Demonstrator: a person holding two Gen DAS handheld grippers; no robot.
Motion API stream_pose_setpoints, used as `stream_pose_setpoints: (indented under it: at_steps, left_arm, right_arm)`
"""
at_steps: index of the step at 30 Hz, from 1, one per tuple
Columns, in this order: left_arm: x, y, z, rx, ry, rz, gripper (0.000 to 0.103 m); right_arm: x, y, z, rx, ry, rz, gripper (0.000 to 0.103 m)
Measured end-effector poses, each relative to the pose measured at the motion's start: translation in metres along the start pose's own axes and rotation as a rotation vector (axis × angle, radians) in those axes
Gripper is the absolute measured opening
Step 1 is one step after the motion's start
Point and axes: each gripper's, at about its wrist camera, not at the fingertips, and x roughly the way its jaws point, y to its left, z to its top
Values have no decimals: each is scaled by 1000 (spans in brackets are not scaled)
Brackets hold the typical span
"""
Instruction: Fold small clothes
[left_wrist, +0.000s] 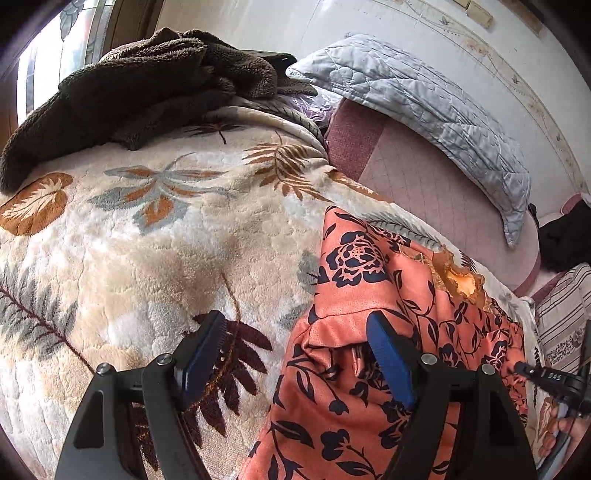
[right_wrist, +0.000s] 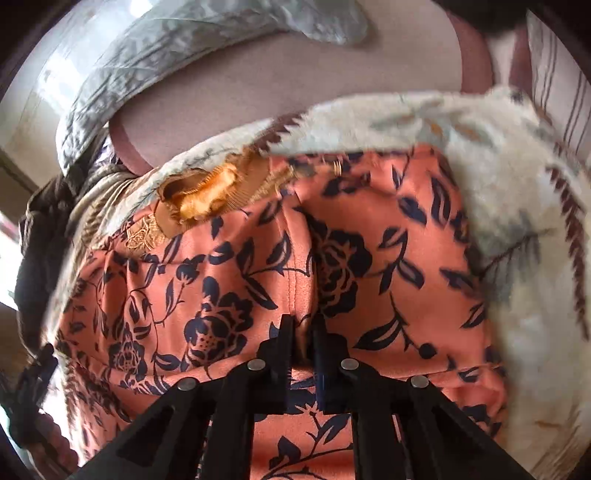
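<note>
A coral garment with dark navy flowers (left_wrist: 354, 280) lies on a cream plush blanket with a leaf pattern (left_wrist: 147, 240). Its gold frilled collar (left_wrist: 461, 280) points toward the pillow. My left gripper (left_wrist: 295, 328) is open over the garment's left edge: one blue pad is above the blanket, the other above the cloth, and nothing is pinched. In the right wrist view the garment (right_wrist: 369, 258) fills the middle, with the collar (right_wrist: 207, 195) at the upper left. My right gripper (right_wrist: 303, 325) is shut on a raised fold of this cloth. Part of the right gripper (left_wrist: 550, 380) and a hand show at the left view's right edge.
A heap of brown fleece (left_wrist: 147, 81) sits at the far end of the blanket. A pale blue quilted pillow (left_wrist: 424, 99) leans along the wall above a pink sheet (left_wrist: 424, 184). A striped cushion (left_wrist: 561, 325) lies at the right.
</note>
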Motion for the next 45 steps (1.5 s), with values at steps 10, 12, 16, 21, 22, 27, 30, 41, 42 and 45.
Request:
stream_pose_setpoints:
  at_steps: [10, 12, 16, 21, 22, 27, 30, 41, 42, 45]
  left_arm:
    - [19, -9, -4, 19, 60, 8, 79]
    - [21, -10, -4, 16, 59, 5, 79]
    - [38, -18, -9, 98, 105, 60, 79]
    - [45, -24, -13, 151, 116, 106, 79]
    - [44, -24, -13, 149, 114, 106, 79]
    - [41, -22, -11, 150, 105, 118, 79]
    - [43, -21, -12, 154, 118, 123, 79]
    - [46, -29, -11, 184, 113, 141, 80]
    - [53, -27, -15, 188, 147, 162, 80]
    - [41, -33, -11, 219, 83, 185, 80]
  right_arm:
    - [9, -77, -31, 192, -28, -21, 34]
    - [0, -91, -34, 274, -91, 85, 71]
    - [-13, -97, -17, 301, -147, 131, 73]
    - [16, -95, 5, 322, -75, 100, 61]
    - [22, -90, 8, 287, -52, 78, 46]
    - [11, -68, 8, 106, -116, -199, 17]
    - [15, -85, 4, 157, -53, -148, 20]
    - [36, -92, 10, 353, -64, 177, 83]
    - [32, -93, 6, 391, -96, 195, 82]
    - [11, -75, 7, 322, -135, 276, 84]
